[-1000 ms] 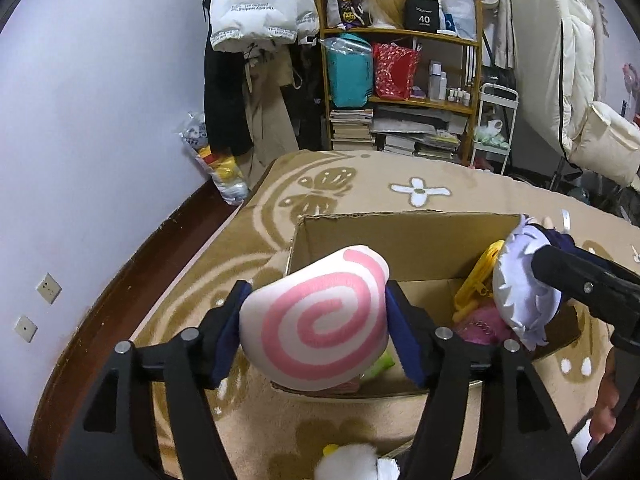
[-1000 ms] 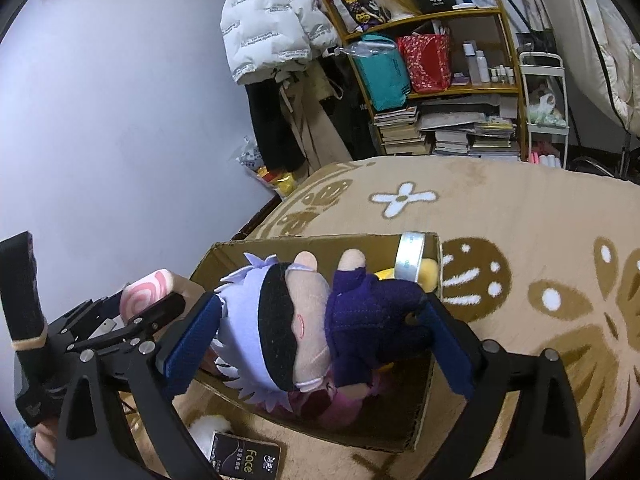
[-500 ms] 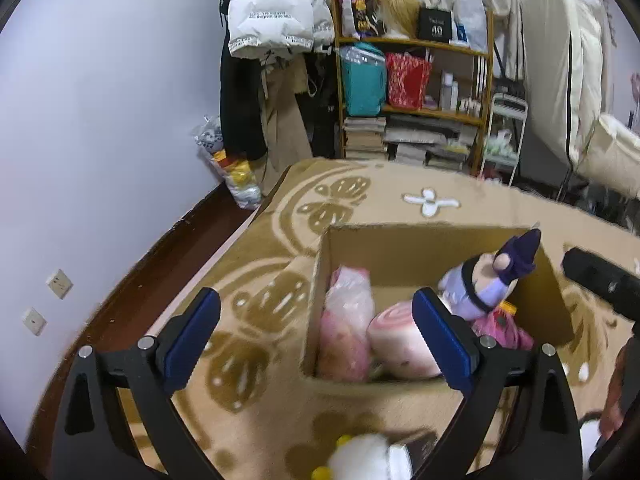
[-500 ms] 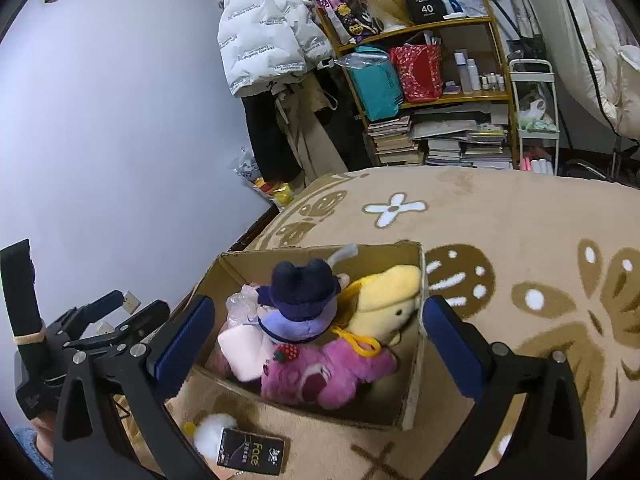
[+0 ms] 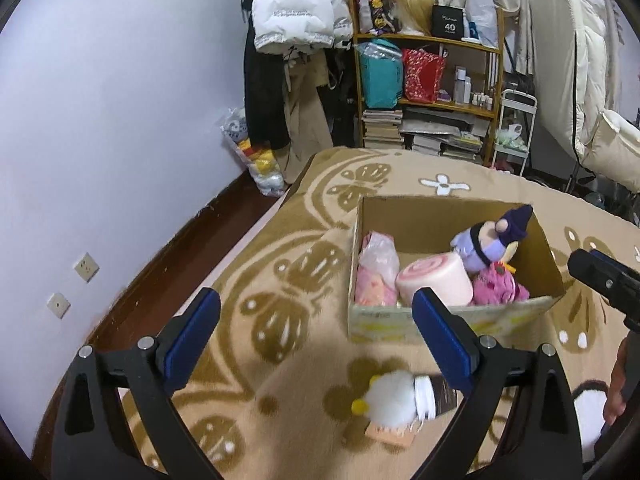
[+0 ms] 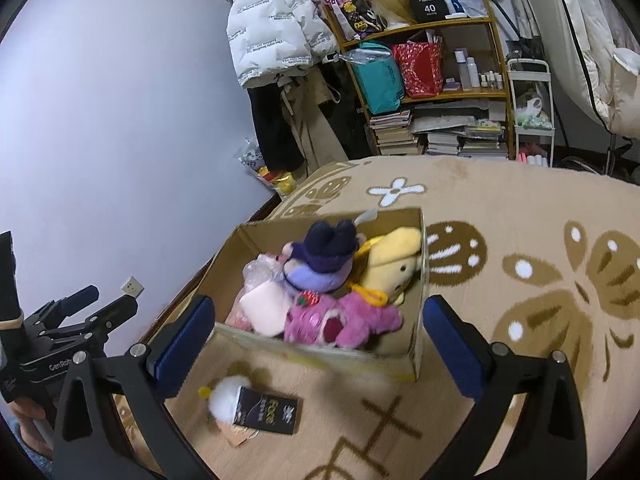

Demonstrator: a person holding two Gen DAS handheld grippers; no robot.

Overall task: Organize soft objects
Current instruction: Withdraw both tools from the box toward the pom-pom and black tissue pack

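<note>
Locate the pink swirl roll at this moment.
In the left wrist view the swirl roll lies inside the cardboard box, near its front wall, between a pink plastic-wrapped toy on the left and the magenta plush on the right.

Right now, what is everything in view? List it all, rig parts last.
cardboard box: 1, brown, on the rug, open top
swirl cushion: 1, pink and white, in the box
purple doll: 1, lilac with dark hat, in the box on top
pink bear: 1, magenta, in the box at the near side
yellow plush: 1, in the box at the right wall
bagged pink item: 1, in the box at the left
white pompom toy: 1, on the rug before the box
black card: 1, beside the pompom
rug: 1, tan and brown
shelf: 1, wooden, far wall
left hand-held gripper: open
right hand-held gripper: open
</note>
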